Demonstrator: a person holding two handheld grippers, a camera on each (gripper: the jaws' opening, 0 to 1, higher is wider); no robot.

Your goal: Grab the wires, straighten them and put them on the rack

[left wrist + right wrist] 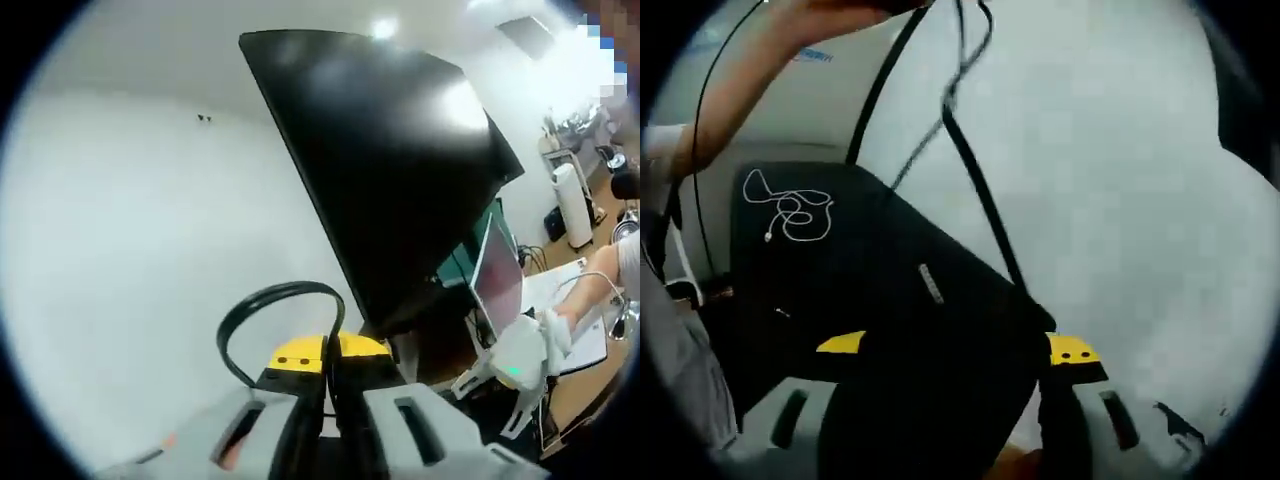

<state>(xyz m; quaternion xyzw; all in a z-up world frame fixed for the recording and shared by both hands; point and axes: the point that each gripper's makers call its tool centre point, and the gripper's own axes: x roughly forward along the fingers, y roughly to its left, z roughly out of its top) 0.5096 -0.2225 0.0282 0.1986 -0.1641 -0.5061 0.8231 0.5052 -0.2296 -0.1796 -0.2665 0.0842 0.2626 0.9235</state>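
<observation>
Black dominates what I see past my left gripper (328,400): a big dark panel (390,170) leans across the left gripper view in front of a pale wall (130,230). To its right sits an open laptop (497,280) on a desk, and another person's arm (590,290) reaches in there with a white tool (520,355) of some kind. Nothing stands between my left jaws and the wall.

In the right gripper view a black mat (840,260) covers the table, and a thin white cable (790,212) lies on it in loose coils, well apart from my jaws. A large black shape (930,400) sits right in front of my right gripper (960,420) and hides most of it; I cannot say what that shape is.

Between my left jaws, a black wire (270,300) bows out ahead in a rounded loop, both ends running back toward me into the grip. My left jaws are pressed nearly together on it. In the right gripper view, a black wire (975,180) runs as a long slanting line from high in the view down toward my right jaw's yellow tip, fairly straight, with a thinner strand tangled near its top. Whether my right jaws are clamped on it I cannot tell.
</observation>
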